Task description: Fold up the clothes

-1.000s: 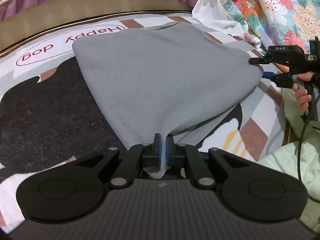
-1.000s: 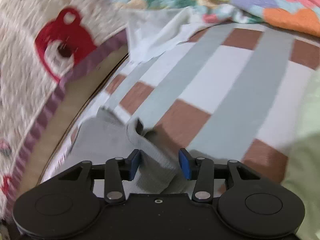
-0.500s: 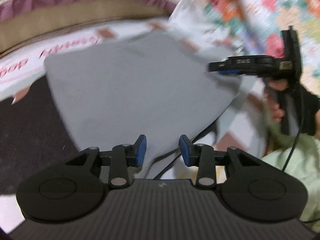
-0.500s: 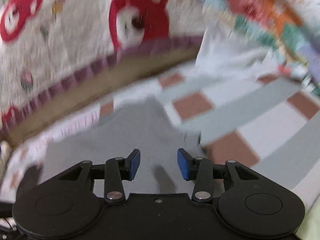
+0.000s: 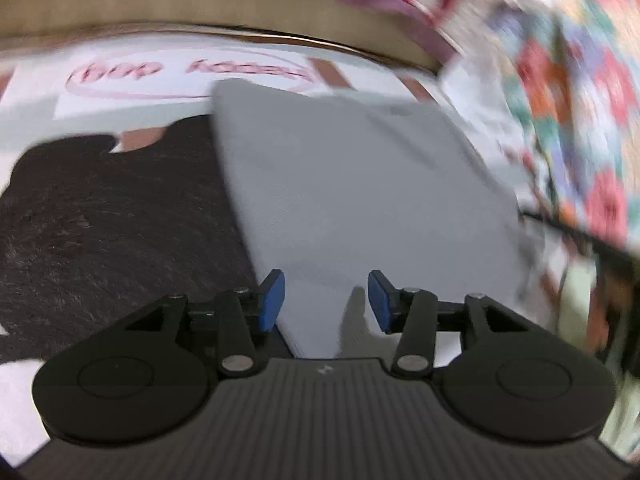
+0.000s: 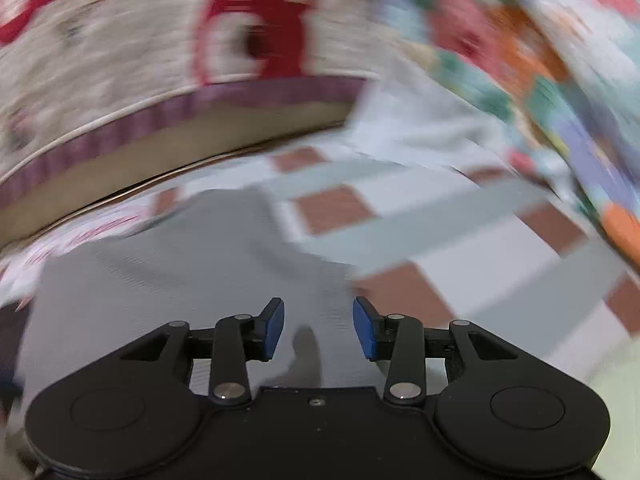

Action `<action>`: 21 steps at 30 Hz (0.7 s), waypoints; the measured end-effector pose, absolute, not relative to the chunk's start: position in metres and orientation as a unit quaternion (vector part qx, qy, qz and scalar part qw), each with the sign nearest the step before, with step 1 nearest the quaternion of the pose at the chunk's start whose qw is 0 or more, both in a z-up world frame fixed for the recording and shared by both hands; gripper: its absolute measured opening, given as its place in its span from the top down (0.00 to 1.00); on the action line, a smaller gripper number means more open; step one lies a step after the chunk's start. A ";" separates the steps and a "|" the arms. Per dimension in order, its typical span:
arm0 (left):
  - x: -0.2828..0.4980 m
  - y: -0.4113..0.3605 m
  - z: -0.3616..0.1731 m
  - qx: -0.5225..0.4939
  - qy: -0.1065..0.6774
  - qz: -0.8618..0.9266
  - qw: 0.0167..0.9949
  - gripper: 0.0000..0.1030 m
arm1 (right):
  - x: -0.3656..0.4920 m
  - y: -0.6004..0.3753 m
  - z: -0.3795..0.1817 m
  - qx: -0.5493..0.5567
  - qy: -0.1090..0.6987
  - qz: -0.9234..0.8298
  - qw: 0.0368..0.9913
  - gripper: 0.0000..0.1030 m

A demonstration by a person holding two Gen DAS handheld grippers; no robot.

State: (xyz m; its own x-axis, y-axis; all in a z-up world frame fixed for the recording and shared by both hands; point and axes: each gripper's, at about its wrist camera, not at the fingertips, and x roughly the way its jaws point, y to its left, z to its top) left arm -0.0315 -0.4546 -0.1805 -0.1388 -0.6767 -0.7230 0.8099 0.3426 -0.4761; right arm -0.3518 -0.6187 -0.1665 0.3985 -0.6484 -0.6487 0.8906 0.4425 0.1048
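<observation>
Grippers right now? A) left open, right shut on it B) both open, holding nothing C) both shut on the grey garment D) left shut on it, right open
B: the left gripper and the right gripper each show a wide gap between the blue pads, and the grey garment lies flat beneath them, unpinched.

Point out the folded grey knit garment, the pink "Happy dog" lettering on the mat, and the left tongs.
Folded grey knit garment (image 5: 360,200): left wrist view, centre of its top panel.
Pink "Happy dog" lettering (image 5: 192,72): left wrist view, middle of the words.
Left tongs (image 5: 326,300): left wrist view, midway between the blue tips.
</observation>
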 end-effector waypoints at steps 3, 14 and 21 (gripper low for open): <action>-0.005 -0.476 -0.176 0.043 0.506 -0.549 0.664 0.56 | -0.315 -0.593 -0.157 0.174 0.299 -0.412 0.843 0.56; 0.020 -0.515 -0.179 0.091 0.504 -0.519 0.684 0.49 | -0.178 -0.490 -0.155 0.133 0.396 -0.180 0.891 0.49; 0.027 -0.492 -0.188 0.035 0.559 -0.516 0.648 0.47 | -0.170 -0.451 -0.175 0.025 0.453 -0.152 0.878 0.85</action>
